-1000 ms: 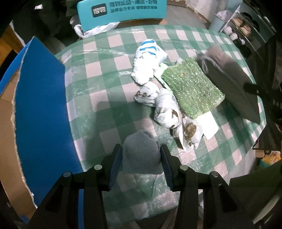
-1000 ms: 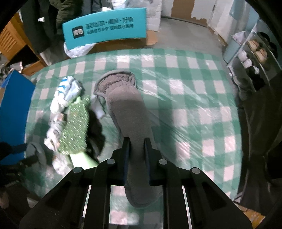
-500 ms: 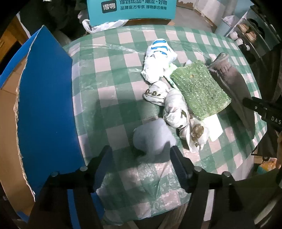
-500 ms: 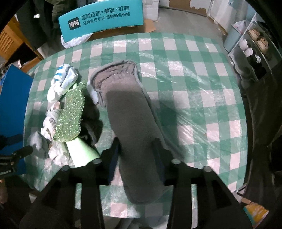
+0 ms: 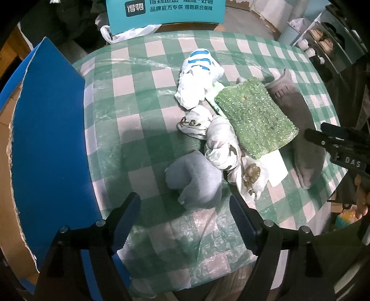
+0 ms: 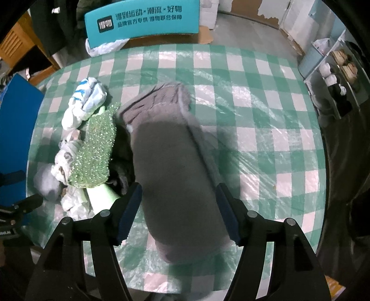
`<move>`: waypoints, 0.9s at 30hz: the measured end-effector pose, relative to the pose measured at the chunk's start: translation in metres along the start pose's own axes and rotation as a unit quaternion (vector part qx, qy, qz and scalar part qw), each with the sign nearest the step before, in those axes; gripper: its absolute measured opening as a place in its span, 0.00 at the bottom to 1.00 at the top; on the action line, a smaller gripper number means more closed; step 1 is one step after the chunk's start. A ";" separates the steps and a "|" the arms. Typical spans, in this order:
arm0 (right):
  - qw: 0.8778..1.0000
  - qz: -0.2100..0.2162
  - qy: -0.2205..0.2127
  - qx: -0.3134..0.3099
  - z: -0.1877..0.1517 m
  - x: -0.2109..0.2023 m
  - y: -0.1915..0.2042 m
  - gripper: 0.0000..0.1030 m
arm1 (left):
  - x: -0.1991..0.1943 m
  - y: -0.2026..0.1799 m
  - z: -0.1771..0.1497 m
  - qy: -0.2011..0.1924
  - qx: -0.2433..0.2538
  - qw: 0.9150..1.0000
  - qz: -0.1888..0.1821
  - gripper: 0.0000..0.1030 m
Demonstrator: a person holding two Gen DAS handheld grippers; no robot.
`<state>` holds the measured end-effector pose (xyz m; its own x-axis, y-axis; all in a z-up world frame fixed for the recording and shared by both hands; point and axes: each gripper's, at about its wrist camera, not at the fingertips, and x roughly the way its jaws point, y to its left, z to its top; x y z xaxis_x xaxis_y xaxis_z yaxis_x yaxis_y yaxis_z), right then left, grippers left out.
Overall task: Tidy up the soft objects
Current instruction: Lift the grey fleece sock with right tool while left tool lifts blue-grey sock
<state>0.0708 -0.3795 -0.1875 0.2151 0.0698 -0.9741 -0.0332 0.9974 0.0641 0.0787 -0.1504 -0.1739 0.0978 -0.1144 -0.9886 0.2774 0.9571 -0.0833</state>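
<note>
A pile of soft things lies on the checked table [image 5: 143,97]. A balled light grey sock [image 5: 194,178] lies just ahead of my open, empty left gripper [image 5: 185,220]. Beside it are knotted white patterned cloths [image 5: 219,143], a white cloth with blue stripes [image 5: 198,76] and a green glittery sponge cloth [image 5: 254,118]. A long dark grey sock [image 6: 171,166] lies flat on the table, its near end between the fingers of my open right gripper [image 6: 178,210], which do not grip it. The same sock shows in the left wrist view [image 5: 303,129].
A blue cardboard panel [image 5: 48,143] stands along the table's left side. A teal sign [image 6: 141,20] and a white plastic bag [image 6: 104,47] are behind the table. A shelf with shoes [image 6: 335,74] stands at the right. The table [image 6: 266,115] has bare checked cloth at the right.
Both grippers have opened and pulled back. The left let go of the light grey sock, now on the table. The right let go of the dark grey sock, now lying flat.
</note>
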 end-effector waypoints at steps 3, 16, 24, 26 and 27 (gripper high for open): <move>1.000 -0.004 0.009 -0.007 0.002 0.008 0.002 0.64 | 0.005 -0.002 0.002 0.004 0.002 1.000 0.000 0.79; 0.999 -0.015 0.033 -0.004 0.011 0.041 -0.010 0.64 | 0.033 -0.011 0.011 0.027 0.009 1.000 0.005 0.79; 0.999 -0.013 0.032 -0.009 0.012 0.052 -0.010 0.64 | 0.039 -0.002 0.007 0.029 0.004 1.000 -0.003 0.62; 0.999 -0.014 0.030 -0.013 0.010 0.054 -0.010 0.64 | 0.042 0.000 0.006 0.036 0.003 0.999 -0.008 0.53; 0.999 -0.016 0.029 -0.017 0.010 0.054 -0.009 0.64 | 0.043 0.001 0.005 0.039 0.003 0.999 -0.012 0.47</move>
<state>0.0924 -0.3843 -0.2387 0.1598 0.0347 -0.9865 -0.0604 0.9979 0.0253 0.0883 -0.1558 -0.2154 0.0173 -0.1158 -0.9931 0.2842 0.9529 -0.1062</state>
